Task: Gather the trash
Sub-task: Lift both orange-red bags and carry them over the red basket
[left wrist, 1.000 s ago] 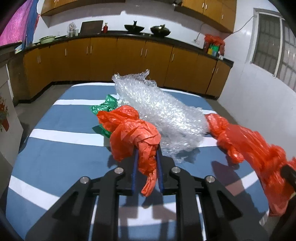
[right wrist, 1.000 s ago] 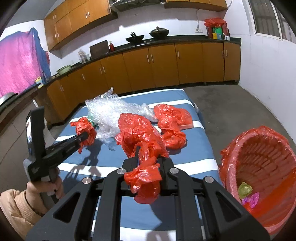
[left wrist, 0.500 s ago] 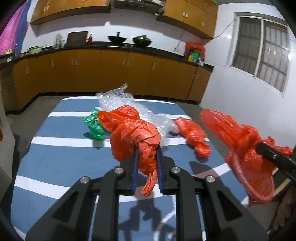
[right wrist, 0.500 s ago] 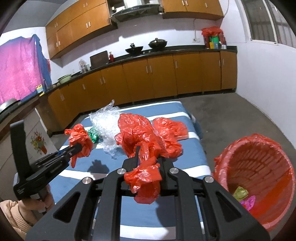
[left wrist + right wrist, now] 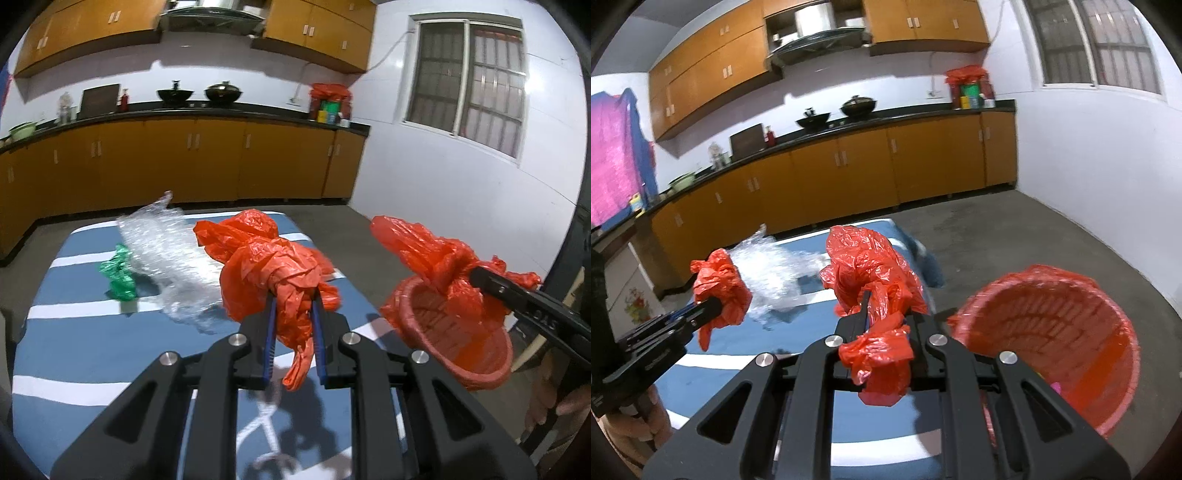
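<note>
a knotted red plastic bag [image 5: 273, 273] is being clamped in the left tongs [image 5: 293, 317] above the striped counter [image 5: 85, 339]; another red bag [image 5: 871, 280] is being clamped in the right tongs [image 5: 886, 314], the red-lined bin [image 5: 1108, 354] lying at three o'clock.

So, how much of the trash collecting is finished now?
Done: a few small scraps lie in the red bin. In hand: the left gripper and right gripper each clamp a knotted red bag, both in the air near the bin. Left: the bubble wrap and green bag on the striped table.
</note>
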`<action>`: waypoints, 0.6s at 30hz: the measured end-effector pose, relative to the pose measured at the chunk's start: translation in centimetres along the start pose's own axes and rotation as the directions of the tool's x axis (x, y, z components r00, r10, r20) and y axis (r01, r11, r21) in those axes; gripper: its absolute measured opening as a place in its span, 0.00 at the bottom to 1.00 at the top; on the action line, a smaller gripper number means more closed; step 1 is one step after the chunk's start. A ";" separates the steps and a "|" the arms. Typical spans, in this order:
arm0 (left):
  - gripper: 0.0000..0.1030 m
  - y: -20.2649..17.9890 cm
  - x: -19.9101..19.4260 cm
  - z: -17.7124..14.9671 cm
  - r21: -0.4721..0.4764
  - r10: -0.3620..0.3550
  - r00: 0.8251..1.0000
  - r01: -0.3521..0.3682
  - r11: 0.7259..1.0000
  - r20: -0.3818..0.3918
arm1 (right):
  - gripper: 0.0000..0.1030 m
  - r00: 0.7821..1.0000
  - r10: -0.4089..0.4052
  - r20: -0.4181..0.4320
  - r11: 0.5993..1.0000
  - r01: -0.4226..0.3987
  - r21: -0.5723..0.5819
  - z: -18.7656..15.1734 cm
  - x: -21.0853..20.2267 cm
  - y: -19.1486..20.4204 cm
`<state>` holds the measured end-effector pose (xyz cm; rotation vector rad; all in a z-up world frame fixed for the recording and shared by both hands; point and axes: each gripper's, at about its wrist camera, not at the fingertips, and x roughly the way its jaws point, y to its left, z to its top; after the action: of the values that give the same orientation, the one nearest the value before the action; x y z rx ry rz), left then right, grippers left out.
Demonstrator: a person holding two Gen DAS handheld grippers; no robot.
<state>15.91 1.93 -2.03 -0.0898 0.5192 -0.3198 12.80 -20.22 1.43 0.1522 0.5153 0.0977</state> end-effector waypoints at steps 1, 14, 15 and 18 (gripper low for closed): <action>0.18 -0.6 0.1 0.1 0.007 -0.016 1.000 0.016 1.000 -0.001 | 0.13 1.000 -0.015 0.004 1.000 0.015 0.010 0.0 -0.2 -0.6; 0.18 -7.3 2.0 0.4 0.080 -0.187 0.982 0.189 0.979 -0.029 | 0.13 0.988 -0.153 0.034 0.982 0.148 0.113 -0.3 -2.3 -6.1; 0.18 -7.7 2.2 0.4 0.083 -0.198 0.980 0.200 0.976 -0.031 | 0.13 0.986 -0.165 0.036 0.980 0.159 0.123 -0.4 -2.5 -6.6; 0.18 -9.0 2.9 0.4 0.087 -0.231 0.972 0.234 0.968 -0.041 | 0.13 0.981 -0.191 0.036 0.972 0.184 0.145 -0.5 -2.7 -7.8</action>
<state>15.98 -7.53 -1.57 -0.0573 0.5241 -0.5743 10.67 -28.14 0.97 0.2426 0.4842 -0.1270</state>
